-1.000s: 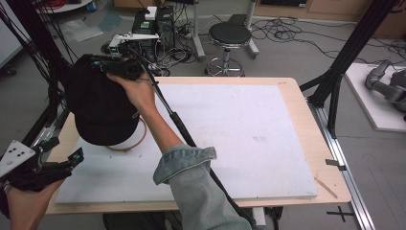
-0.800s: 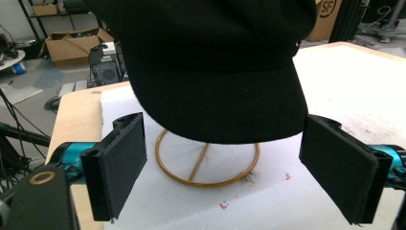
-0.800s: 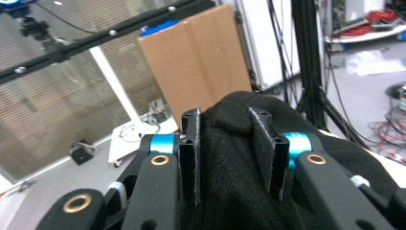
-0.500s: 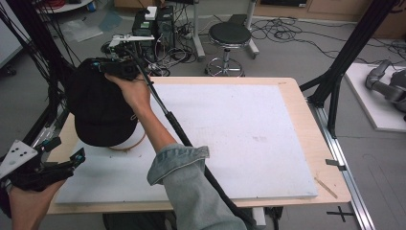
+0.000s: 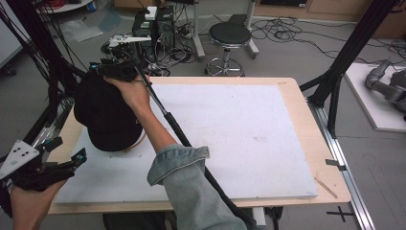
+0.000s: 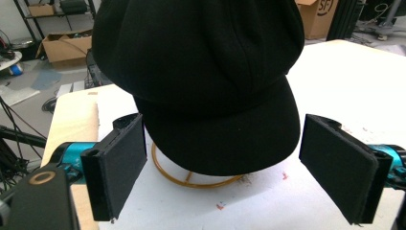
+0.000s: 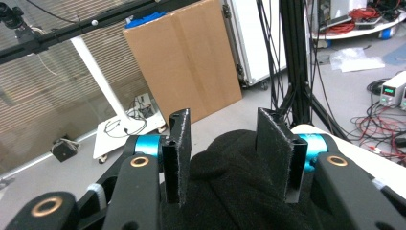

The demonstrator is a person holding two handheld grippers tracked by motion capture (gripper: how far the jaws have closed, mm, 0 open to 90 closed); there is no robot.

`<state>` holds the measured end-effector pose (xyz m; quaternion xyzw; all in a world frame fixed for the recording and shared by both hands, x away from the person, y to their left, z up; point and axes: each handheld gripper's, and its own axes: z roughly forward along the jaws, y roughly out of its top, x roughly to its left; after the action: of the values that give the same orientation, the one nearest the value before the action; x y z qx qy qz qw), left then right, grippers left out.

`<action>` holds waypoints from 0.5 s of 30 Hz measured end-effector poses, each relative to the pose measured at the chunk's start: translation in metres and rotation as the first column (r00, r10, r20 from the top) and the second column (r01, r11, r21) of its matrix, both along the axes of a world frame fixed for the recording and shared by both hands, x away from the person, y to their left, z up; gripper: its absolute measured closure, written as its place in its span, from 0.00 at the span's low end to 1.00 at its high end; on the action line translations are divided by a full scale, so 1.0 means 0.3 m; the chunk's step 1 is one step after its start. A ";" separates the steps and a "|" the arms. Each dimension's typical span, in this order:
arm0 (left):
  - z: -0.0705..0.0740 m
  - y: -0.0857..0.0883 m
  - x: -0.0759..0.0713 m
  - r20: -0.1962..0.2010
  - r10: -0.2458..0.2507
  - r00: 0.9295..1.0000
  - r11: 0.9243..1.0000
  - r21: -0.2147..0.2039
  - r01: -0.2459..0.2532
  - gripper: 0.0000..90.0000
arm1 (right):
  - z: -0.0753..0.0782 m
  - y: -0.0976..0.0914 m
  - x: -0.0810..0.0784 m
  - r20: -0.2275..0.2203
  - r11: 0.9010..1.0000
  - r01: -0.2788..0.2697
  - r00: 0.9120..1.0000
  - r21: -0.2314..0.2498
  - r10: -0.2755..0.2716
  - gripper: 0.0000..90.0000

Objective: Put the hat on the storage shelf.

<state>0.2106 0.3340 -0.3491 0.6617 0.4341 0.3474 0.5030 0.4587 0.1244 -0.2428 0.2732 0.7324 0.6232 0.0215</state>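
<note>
A black peaked cap sits over a golden wire stand at the left end of the white board. My right gripper reaches across to the cap's far side and is shut on a bunch of its black fabric, which fills the space between its jaws. My left gripper hovers open at the board's near left corner. It faces the cap's peak and the stand's ring, with both pads clear of the cap.
A round stool and electronics with cables stand behind the table. Black frame posts rise at the right edge. A cardboard sheet leans beyond the table's far left.
The right gripper has brought the cap down and a little nearer, so it now hides most of the stand's ring. The left gripper has barely shifted.
</note>
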 end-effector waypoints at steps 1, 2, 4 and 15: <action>0.000 -0.001 0.000 0.000 -0.002 1.000 1.000 0.000 0.002 0.18 | 0.002 -0.003 0.000 -0.004 1.000 -0.001 1.000 0.004 0.001 0.62; 0.000 -0.002 0.001 0.002 -0.003 1.000 1.000 0.001 0.003 0.18 | 0.004 -0.007 0.001 -0.007 1.000 0.002 1.000 0.005 -0.002 0.60; 0.000 -0.006 0.001 0.001 -0.006 1.000 1.000 0.002 0.006 0.18 | 0.010 -0.016 0.002 -0.011 1.000 0.005 1.000 0.007 -0.005 0.57; -0.004 -0.042 0.023 -0.005 -0.031 1.000 0.999 0.012 0.031 0.18 | 0.058 -0.153 0.010 0.033 0.996 0.086 0.996 -0.015 -0.085 0.42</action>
<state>0.2176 0.3214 -0.3504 0.6721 0.4230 0.3408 0.5032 0.4618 0.0785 -0.2255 0.2938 0.7248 0.6201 0.0624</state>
